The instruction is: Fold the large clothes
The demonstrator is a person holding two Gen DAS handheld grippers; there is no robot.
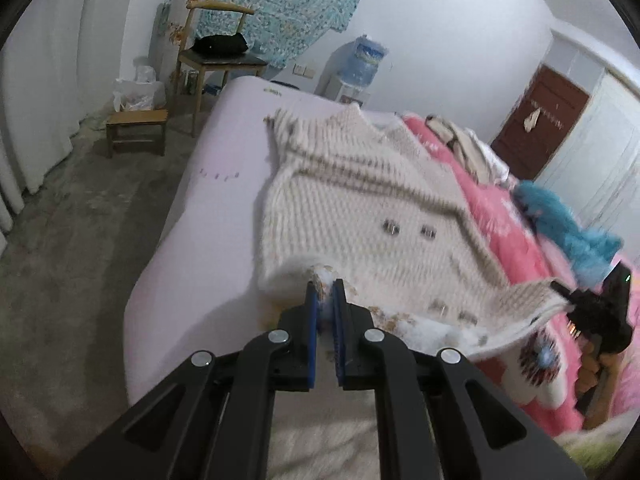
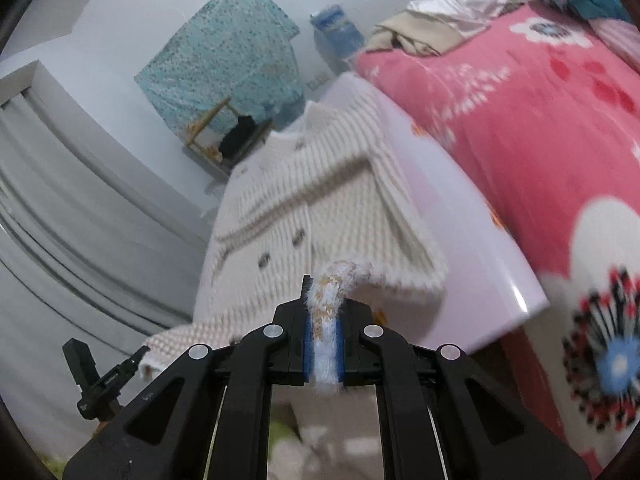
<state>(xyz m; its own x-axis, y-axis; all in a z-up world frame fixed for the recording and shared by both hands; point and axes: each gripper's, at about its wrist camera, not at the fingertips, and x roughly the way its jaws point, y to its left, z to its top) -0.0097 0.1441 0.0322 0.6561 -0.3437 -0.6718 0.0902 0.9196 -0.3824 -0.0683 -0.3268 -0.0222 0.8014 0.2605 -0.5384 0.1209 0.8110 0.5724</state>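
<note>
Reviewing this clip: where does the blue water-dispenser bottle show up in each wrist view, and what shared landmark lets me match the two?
Left wrist: the water bottle stands upper centre, against the far wall beyond the bed's far end.
Right wrist: the water bottle is near the top, slightly right of centre, blurred, beside the pink quilt.
Shared landmark: the teal patterned cloth hanging on the wall left of the bottle.
</note>
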